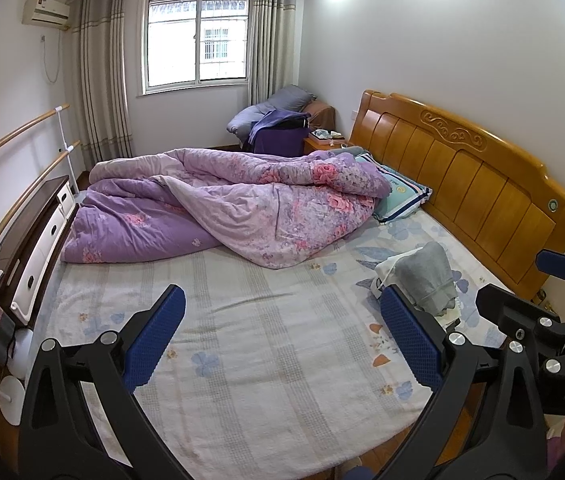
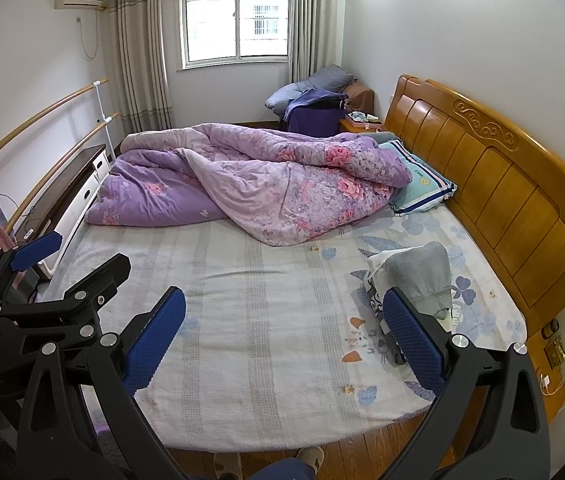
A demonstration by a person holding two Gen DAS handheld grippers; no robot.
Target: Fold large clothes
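A grey garment lies bunched on a small pile of folded white and patterned clothes on the right side of the bed, near the headboard; it also shows in the right wrist view. My left gripper is open and empty, held above the bed's front edge. My right gripper is open and empty, beside it at the same height. The right gripper shows in the left wrist view at far right; the left gripper shows in the right wrist view at far left.
A crumpled purple floral quilt covers the far half of the bed. A teal pillow leans on the wooden headboard. A drawer cabinet and wooden rails stand left. A bedside table is at right. Slippered feet stand at the bed's edge.
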